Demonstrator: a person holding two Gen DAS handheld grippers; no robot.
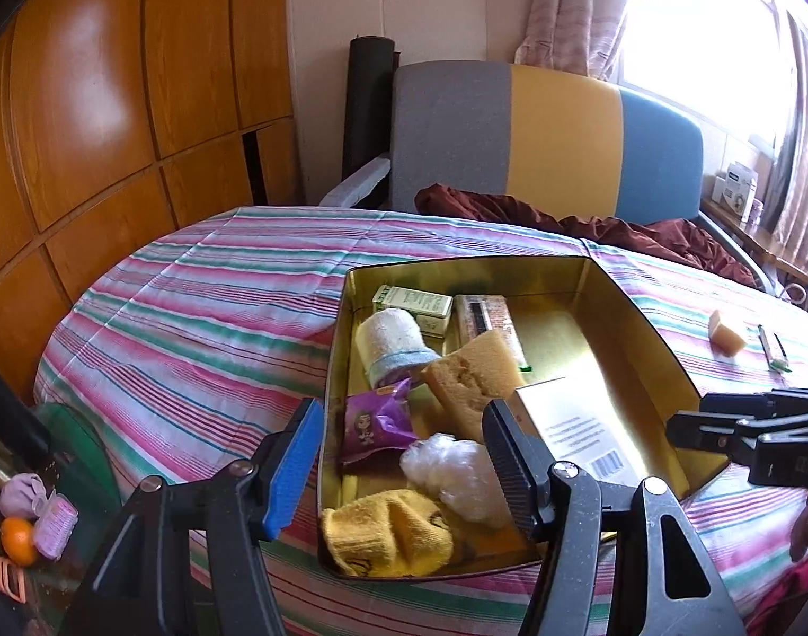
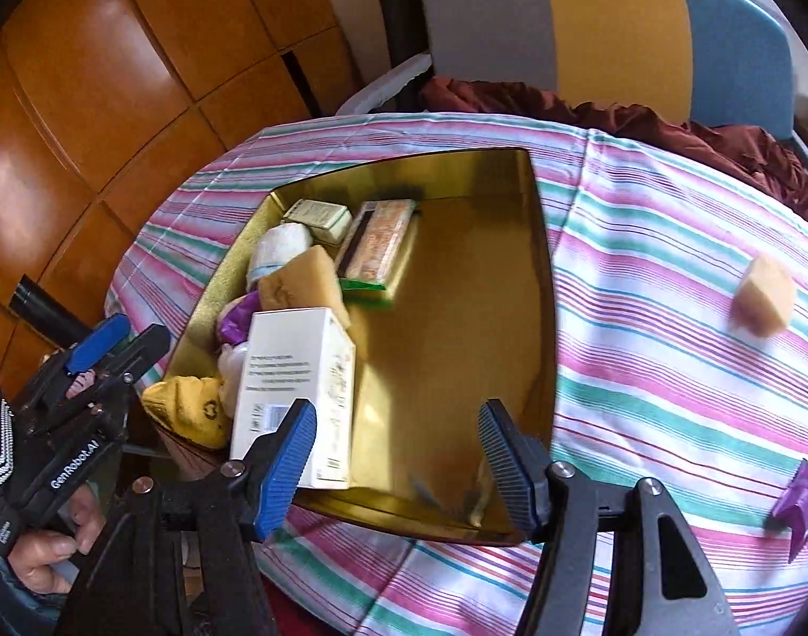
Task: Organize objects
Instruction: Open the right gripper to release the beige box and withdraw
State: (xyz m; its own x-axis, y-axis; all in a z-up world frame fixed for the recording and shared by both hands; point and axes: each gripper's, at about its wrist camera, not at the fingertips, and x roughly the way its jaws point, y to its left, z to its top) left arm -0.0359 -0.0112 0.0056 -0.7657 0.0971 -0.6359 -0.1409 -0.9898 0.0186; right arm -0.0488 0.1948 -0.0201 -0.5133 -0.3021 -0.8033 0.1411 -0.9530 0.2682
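Loose sponge (image 2: 763, 298) sits on the striped cloth (image 2: 642, 318) outside the tin (image 2: 544, 275), ahead and to the right of the right gripper (image 2: 398, 450), well apart from it, with a purple packet (image 2: 796, 503) nearer on the same side; right gripper is the closer one, jaws wide and empty, hovering over the tin's near rim. Left gripper (image 1: 404, 456) also wide and empty, over the tin's left end. Tin holds a white box (image 2: 298, 387), second sponge (image 1: 470, 371), yellow cloth (image 1: 388, 535), rolled towel (image 1: 390, 342), purple sachet (image 1: 377, 424), plastic wad (image 1: 451, 466), small carton (image 1: 411, 305) and a flat pack (image 2: 377, 244), all crowded left, right half bare
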